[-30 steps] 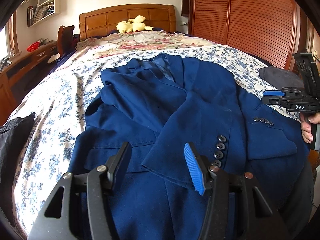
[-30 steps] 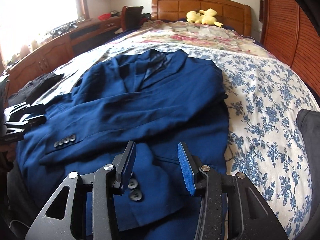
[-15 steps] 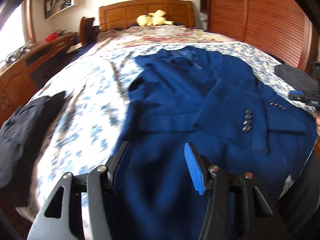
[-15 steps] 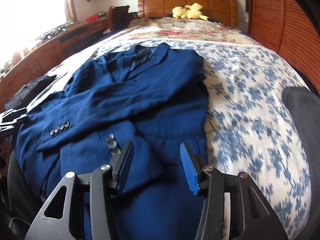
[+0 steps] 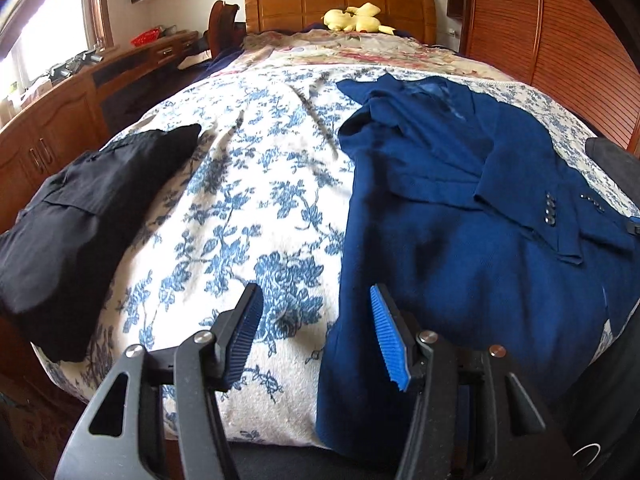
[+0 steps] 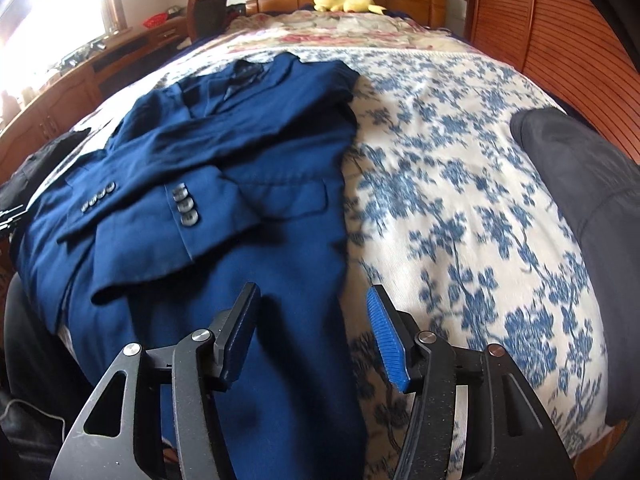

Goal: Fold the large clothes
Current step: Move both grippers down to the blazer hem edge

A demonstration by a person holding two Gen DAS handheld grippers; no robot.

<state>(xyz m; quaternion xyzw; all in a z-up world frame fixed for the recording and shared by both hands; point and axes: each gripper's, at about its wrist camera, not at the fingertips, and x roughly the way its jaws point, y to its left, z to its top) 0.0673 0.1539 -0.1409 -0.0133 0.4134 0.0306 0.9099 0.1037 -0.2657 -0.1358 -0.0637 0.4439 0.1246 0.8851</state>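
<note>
A navy blue suit jacket (image 5: 460, 208) (image 6: 224, 184) lies face up on the bed's floral cover (image 5: 256, 208), both buttoned sleeves folded across its front, its hem hanging over the near bed edge. My left gripper (image 5: 316, 332) hovers open above the jacket's left hem corner, with its right pad over blue cloth and its left pad over the cover. My right gripper (image 6: 314, 330) hangs over the jacket's right hem edge; its jaws are opening and nothing sits between them. Neither set of pads touches the cloth.
A black garment (image 5: 76, 216) lies on the bed's left side and a dark grey one (image 6: 580, 200) on its right. A yellow plush toy (image 5: 356, 18) sits by the wooden headboard. A wooden dresser (image 5: 60, 120) runs along the left, slatted wardrobe doors (image 6: 560, 48) along the right.
Both grippers have drifted apart from over the jacket's middle: the left one to its left hem edge, the right one to its right hem edge. The right jaws stand wider than before.
</note>
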